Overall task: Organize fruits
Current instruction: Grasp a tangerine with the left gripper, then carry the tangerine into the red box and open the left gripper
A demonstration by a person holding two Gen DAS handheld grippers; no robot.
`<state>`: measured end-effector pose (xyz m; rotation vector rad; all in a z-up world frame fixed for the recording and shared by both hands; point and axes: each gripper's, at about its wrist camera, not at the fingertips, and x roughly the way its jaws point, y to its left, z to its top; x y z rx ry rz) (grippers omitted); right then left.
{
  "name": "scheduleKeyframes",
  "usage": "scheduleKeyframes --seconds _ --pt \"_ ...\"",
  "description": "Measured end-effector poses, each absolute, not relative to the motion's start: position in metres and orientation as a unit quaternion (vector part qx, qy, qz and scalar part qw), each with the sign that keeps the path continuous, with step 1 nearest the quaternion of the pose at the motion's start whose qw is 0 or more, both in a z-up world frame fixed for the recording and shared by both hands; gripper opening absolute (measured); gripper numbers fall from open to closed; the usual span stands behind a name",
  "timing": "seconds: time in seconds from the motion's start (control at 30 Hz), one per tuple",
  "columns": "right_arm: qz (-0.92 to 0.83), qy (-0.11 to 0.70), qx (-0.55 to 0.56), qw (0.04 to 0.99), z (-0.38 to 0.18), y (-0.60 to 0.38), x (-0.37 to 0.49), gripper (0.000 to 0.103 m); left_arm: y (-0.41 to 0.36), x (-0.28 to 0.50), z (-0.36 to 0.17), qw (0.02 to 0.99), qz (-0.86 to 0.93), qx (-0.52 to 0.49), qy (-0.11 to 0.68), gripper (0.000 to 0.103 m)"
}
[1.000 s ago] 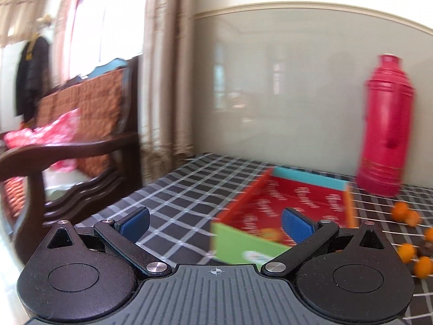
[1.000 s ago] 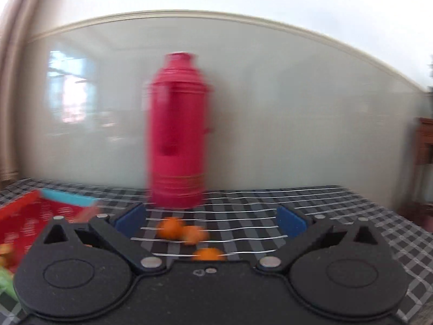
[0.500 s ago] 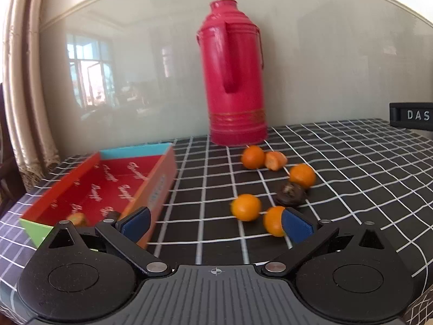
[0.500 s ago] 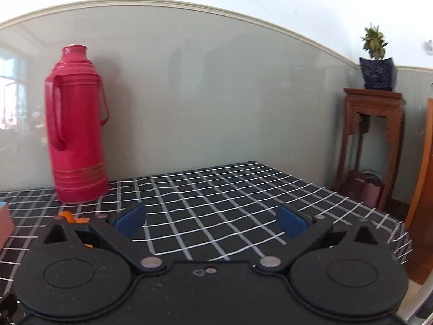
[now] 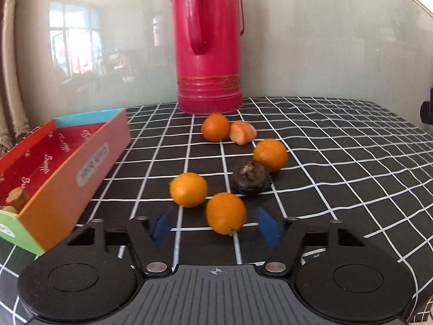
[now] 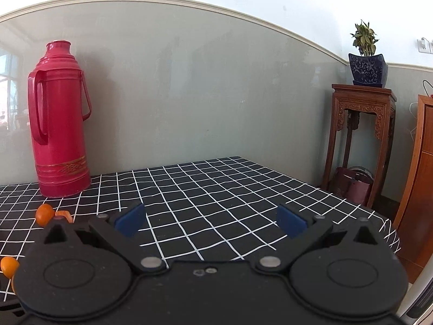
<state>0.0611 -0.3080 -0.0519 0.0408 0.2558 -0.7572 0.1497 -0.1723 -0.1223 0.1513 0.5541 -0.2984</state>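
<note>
Several small oranges lie loose on the black checked tablecloth (image 5: 338,162). The nearest orange (image 5: 226,212) sits between the blue pads of my left gripper (image 5: 215,226), whose jaws are closing; gaps still show on both sides of it. Another orange (image 5: 188,189) lies just left of it, and a dark brown fruit (image 5: 251,178) lies behind. Further back are two more oranges (image 5: 270,154) (image 5: 215,126) and a peeled piece (image 5: 242,132). The red-lined box (image 5: 67,168) stands at the left with brownish fruit (image 5: 17,199) inside. My right gripper (image 6: 210,220) is open over bare cloth.
A tall red thermos (image 5: 208,43) stands against the wall behind the fruit, also the thermos (image 6: 61,124) at left in the right wrist view. Beyond the table's right edge stand a carved wooden stand (image 6: 360,135) with a potted plant (image 6: 366,65).
The left view swung from the chair and box to the fruit and dropped closer; its jaws narrowed around the nearest orange. The right view swung right, off the thermos and oranges.
</note>
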Motion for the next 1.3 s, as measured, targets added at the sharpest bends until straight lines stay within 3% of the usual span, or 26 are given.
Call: scheduleKeyframes --seconds 0.1,0.13,0.33,0.67,1.17,1.2,1.27,1.3 --pt "-0.358 0.130 0.026 0.924 -0.052 -0.308 0.062 0.097 -0.176 0.148 -0.123 0.946 -0.159 0.070 0.272 0.032" --pt "-0.356 0.131 0.029 0.925 -0.052 -0.308 0.062 0.097 -0.178 0.147 -0.123 0.947 -0.160 0.073 0.269 0.031" --pt "-0.345 0.133 0.035 0.929 -0.051 -0.303 0.063 0.097 -0.176 0.146 -0.120 0.951 -0.150 0.079 0.258 0.031" --pt "-0.317 0.140 0.036 0.937 -0.052 -0.293 0.069 0.097 -0.120 0.150 -0.086 0.982 -0.031 0.066 0.172 0.031" --pt "-0.238 0.161 0.007 0.958 -0.058 -0.250 0.089 0.097 -0.017 0.192 -0.085 0.963 0.106 0.000 0.247 0.031" --pt "-0.232 0.162 0.006 0.959 -0.058 -0.248 0.091 0.097 -0.015 0.194 -0.085 0.963 0.103 -0.002 0.250 0.033" --pt "-0.219 0.166 0.003 0.961 -0.060 -0.242 0.095 0.097 -0.011 0.193 -0.083 0.964 0.095 -0.011 0.248 0.048" --pt "-0.212 0.168 0.004 0.963 -0.060 -0.240 0.096 0.097 -0.011 0.191 -0.082 0.965 0.095 -0.012 0.242 0.063"
